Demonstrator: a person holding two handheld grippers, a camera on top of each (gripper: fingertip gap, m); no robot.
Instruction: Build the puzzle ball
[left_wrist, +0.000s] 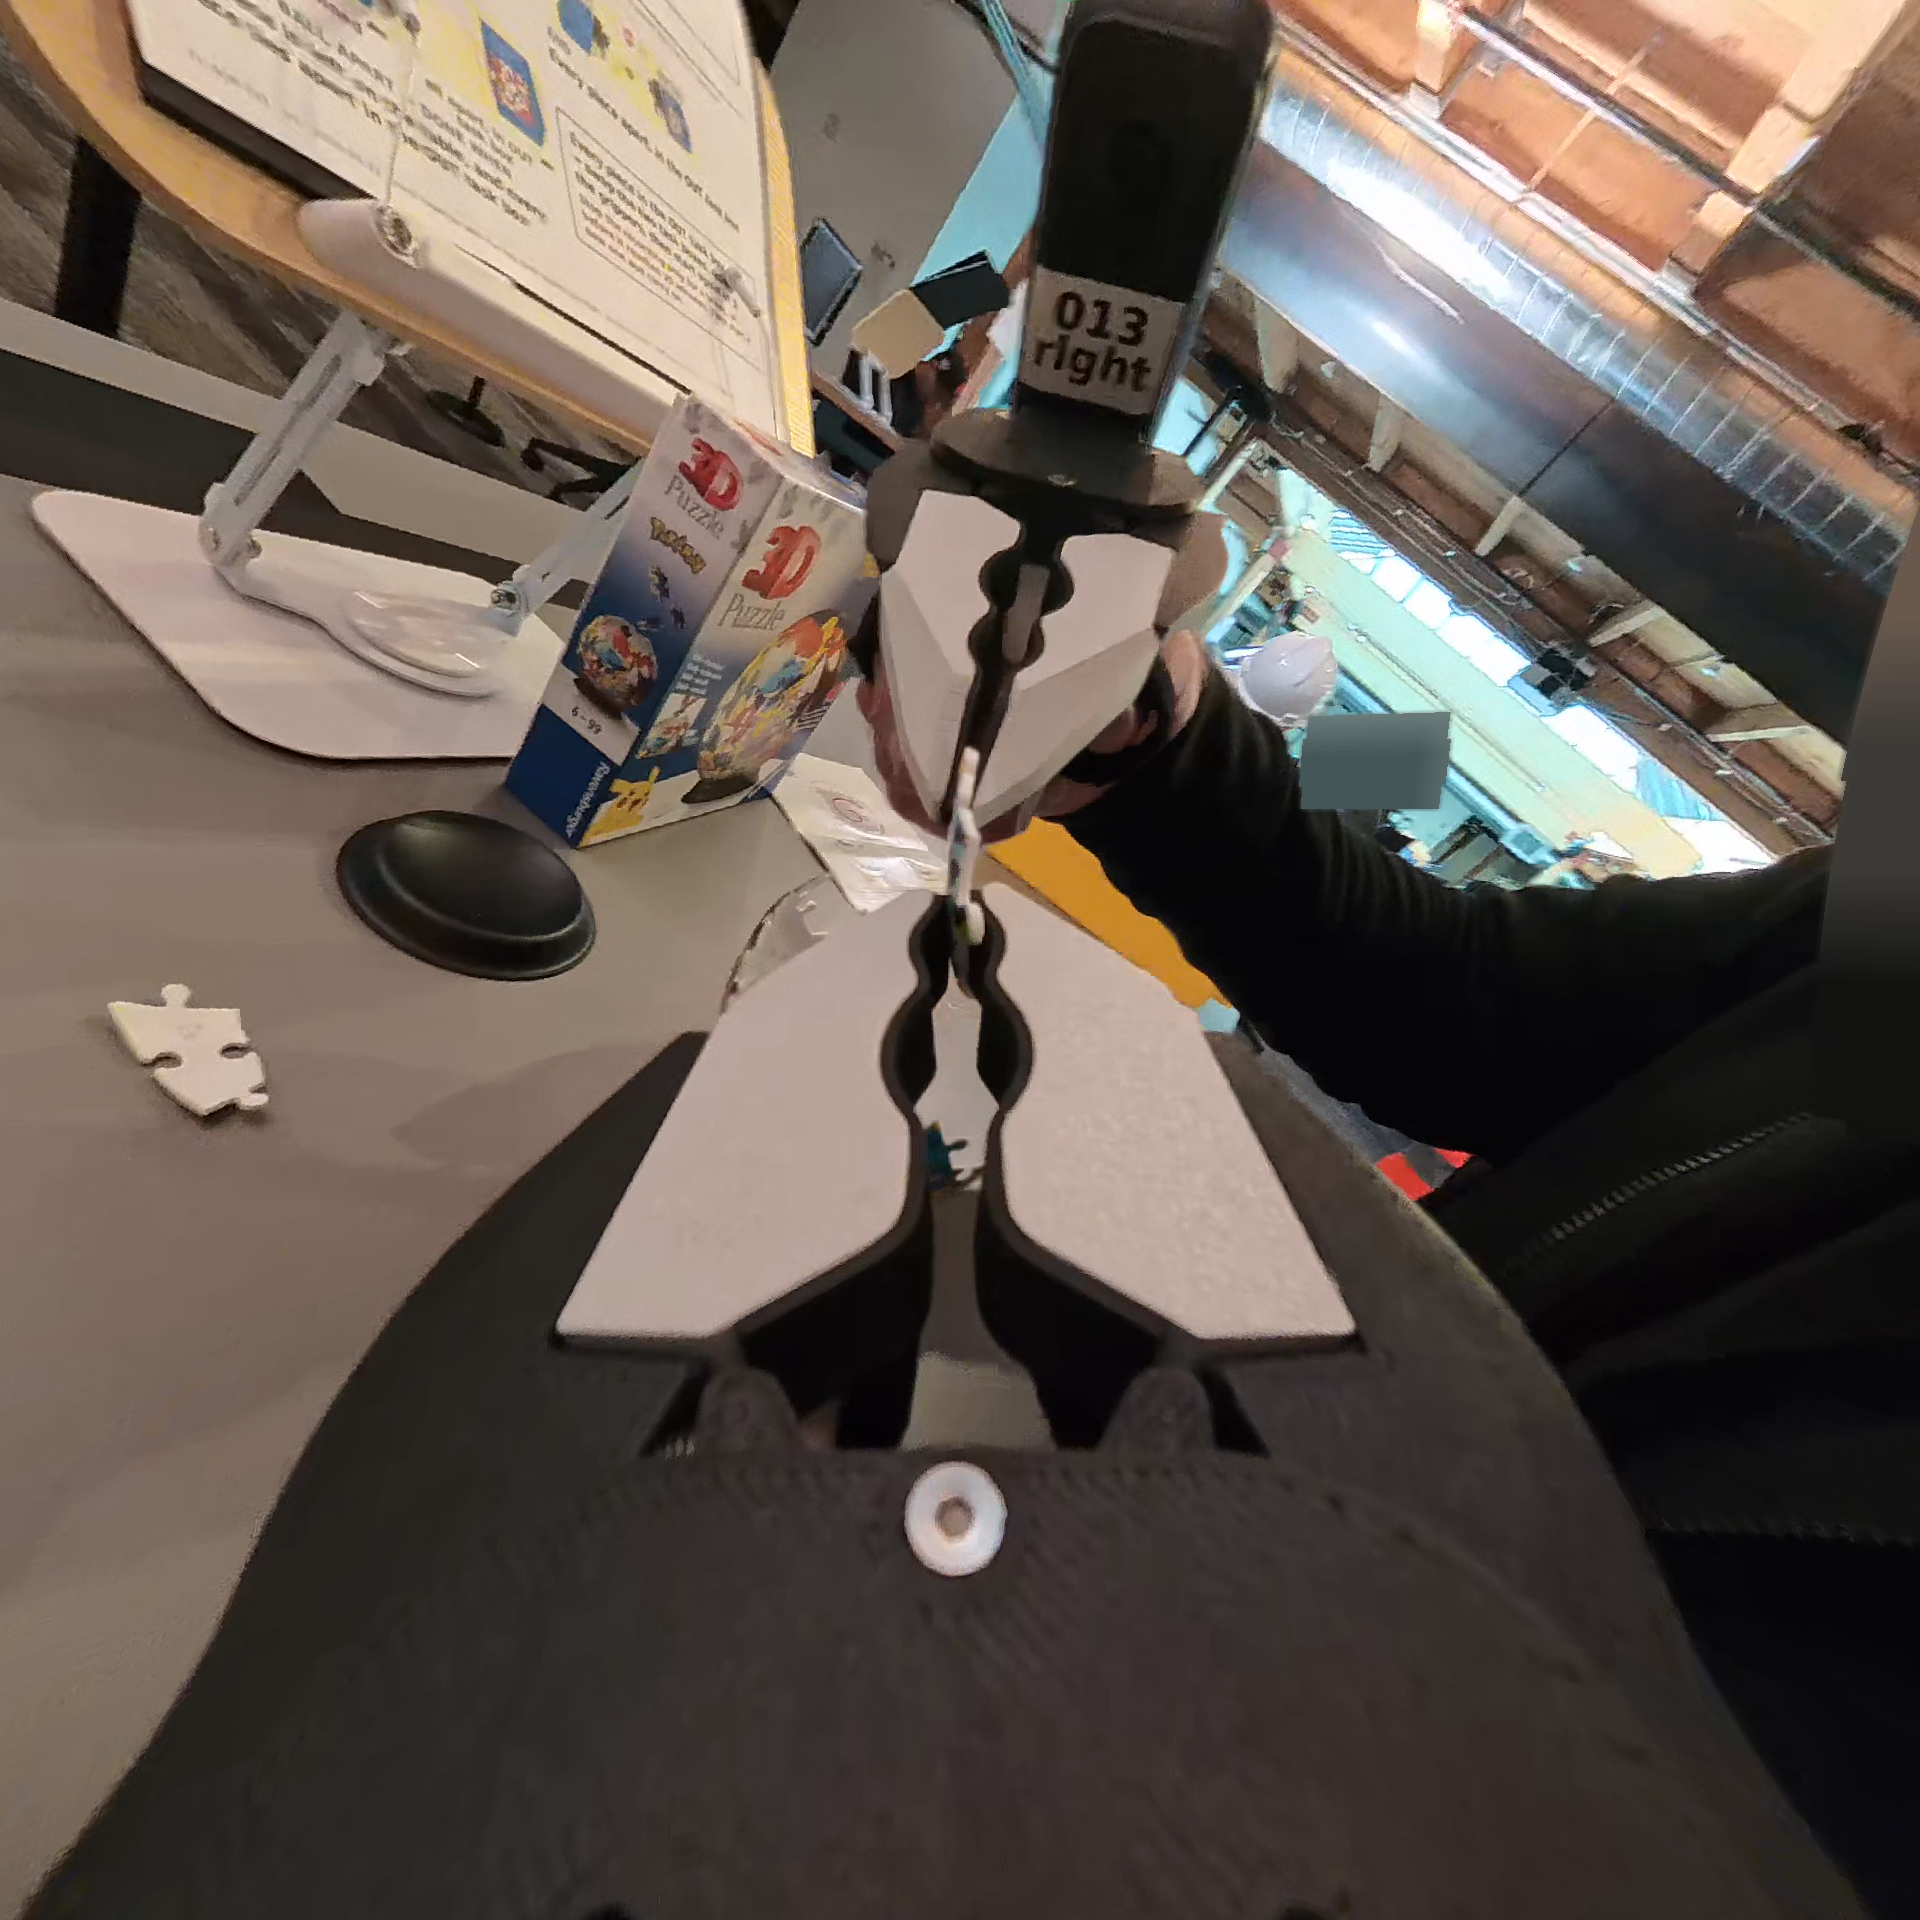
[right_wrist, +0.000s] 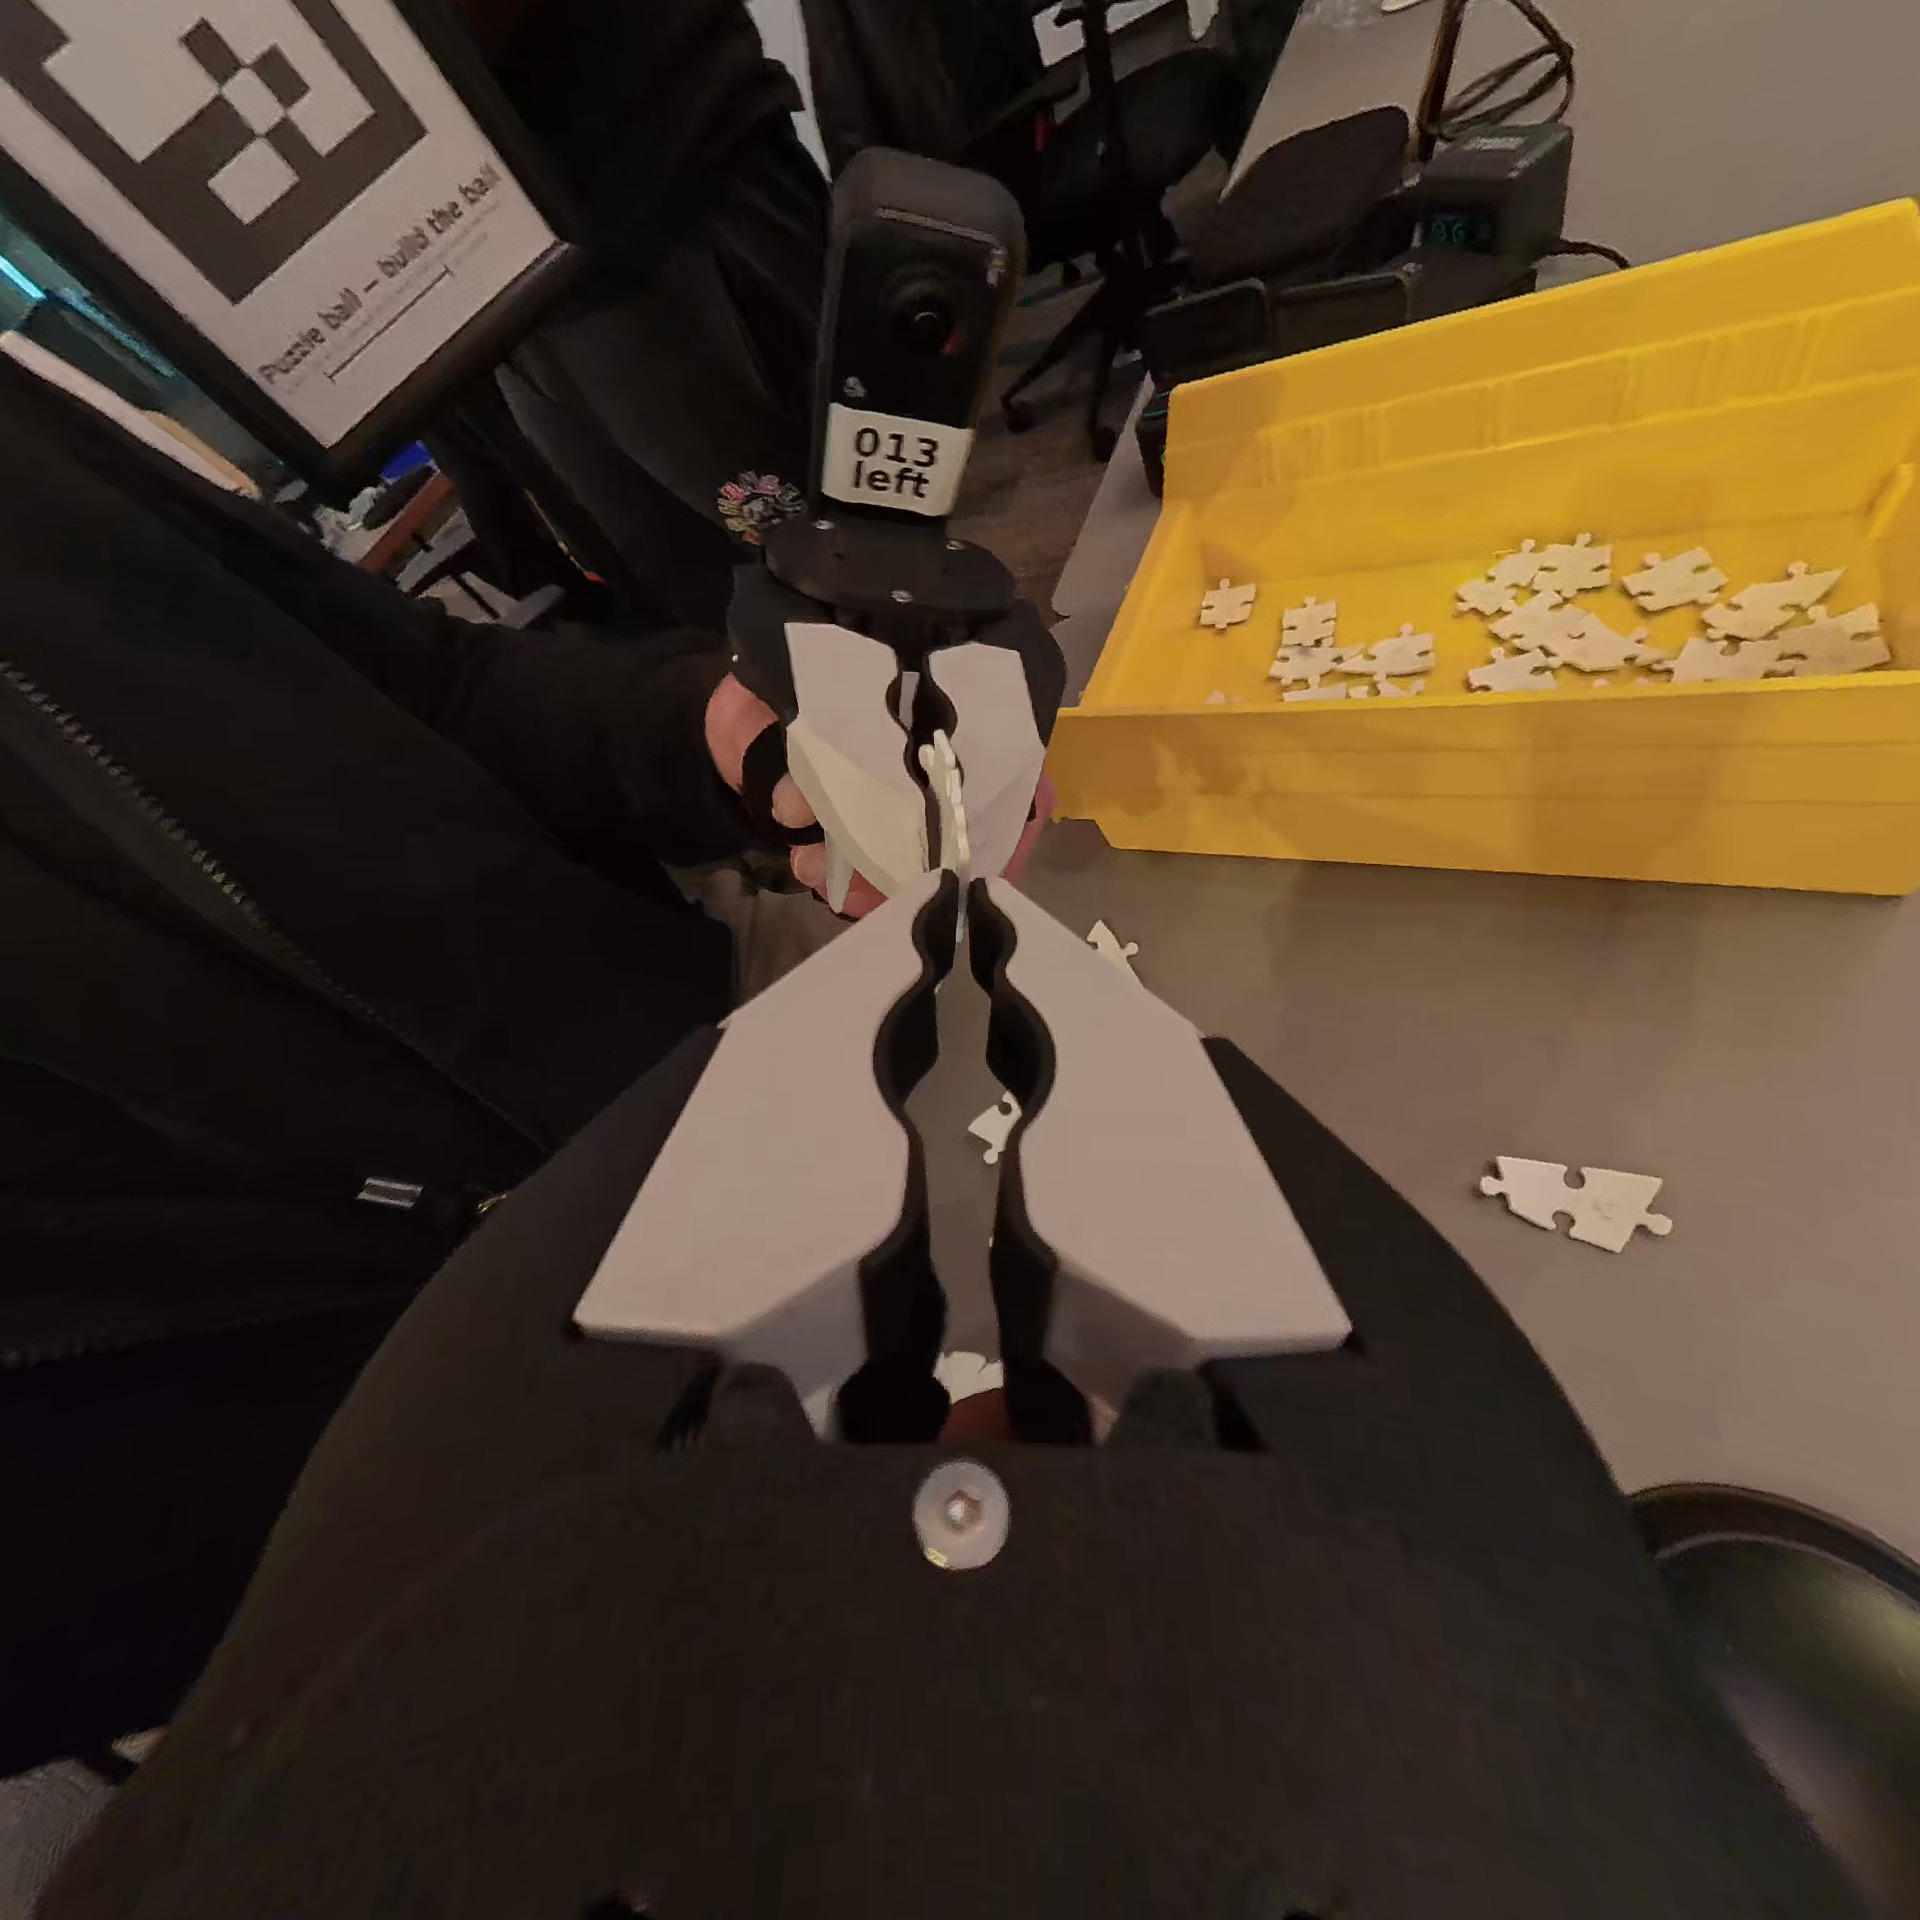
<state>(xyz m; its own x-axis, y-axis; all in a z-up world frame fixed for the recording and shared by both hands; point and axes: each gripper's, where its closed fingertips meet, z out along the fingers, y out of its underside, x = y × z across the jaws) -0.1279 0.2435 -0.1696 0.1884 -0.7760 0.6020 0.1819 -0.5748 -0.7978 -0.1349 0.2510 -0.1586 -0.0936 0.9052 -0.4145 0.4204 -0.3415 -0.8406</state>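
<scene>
My two grippers meet tip to tip above the grey table (left_wrist: 260, 1195). My left gripper (left_wrist: 961, 940) is shut on a white puzzle piece (left_wrist: 966, 831) seen edge-on. My right gripper (left_wrist: 964, 821) faces it and is shut on the same thin white strip. I cannot tell if it is one piece or two joined. In the right wrist view my right gripper (right_wrist: 958, 899) touches the tips of the left gripper (right_wrist: 940, 842), with the piece (right_wrist: 943, 790) between them. A joined white pair (right_wrist: 1579, 1210) lies flat on the table, and also shows in the left wrist view (left_wrist: 192, 1049).
A yellow bin (right_wrist: 1455, 790) holds several white pieces (right_wrist: 1558, 623). Small loose pieces (right_wrist: 995, 1127) lie below my fingers. A black round stand (left_wrist: 468, 894) and the puzzle box (left_wrist: 707, 644) sit near a white sheet holder (left_wrist: 260, 540). A person's dark sleeve (left_wrist: 1351, 935) is close. My two grippers' fingertips are within a few centimetres of each other.
</scene>
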